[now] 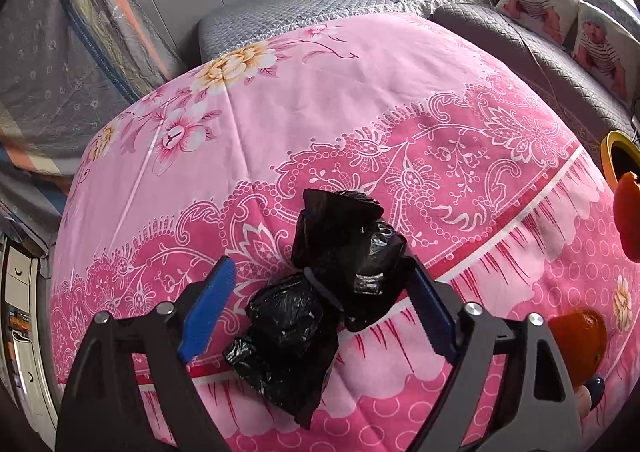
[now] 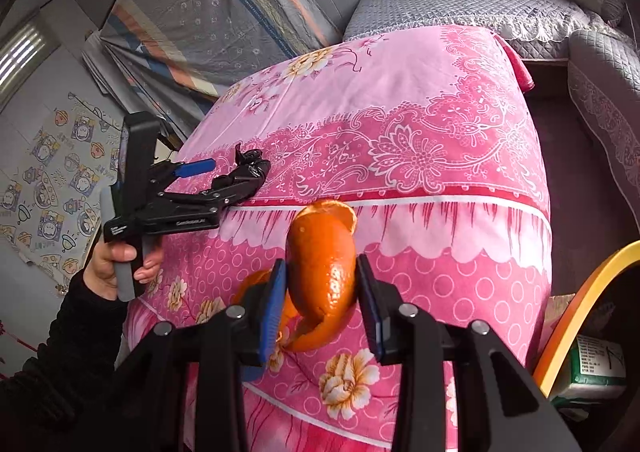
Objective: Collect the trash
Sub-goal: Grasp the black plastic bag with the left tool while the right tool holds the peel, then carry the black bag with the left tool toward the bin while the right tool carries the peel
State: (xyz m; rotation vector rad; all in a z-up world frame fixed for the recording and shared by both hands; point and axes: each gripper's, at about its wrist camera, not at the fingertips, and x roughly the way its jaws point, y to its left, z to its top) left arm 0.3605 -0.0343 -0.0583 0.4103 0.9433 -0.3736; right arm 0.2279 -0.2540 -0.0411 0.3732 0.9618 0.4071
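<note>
Item 1: right gripper (image 2: 322, 304), one. I have its jaws clamped on one curl of orange peel (image 2: 322, 276), lifted clear of the pink floral bedcover (image 2: 420, 99).

Item 2: left gripper (image 1: 320, 292), one. Its jaws stand apart on either side of one knotted black plastic bag (image 1: 320, 284), which lies on the bedcover; the right pad looks to be touching it, the left is clear.

Item 3: bin with yellow rim (image 2: 580, 304), one, at 4 o'clock in the right wrist view, a green-and-white packet visible inside.

Progress, my estimate: peel lifted but not binned; bag not yet gripped. Two trash pieces counted, both outstanding. Second peel fragment at the left pad, at 8 o'clock from the curl: uncertain.
</note>
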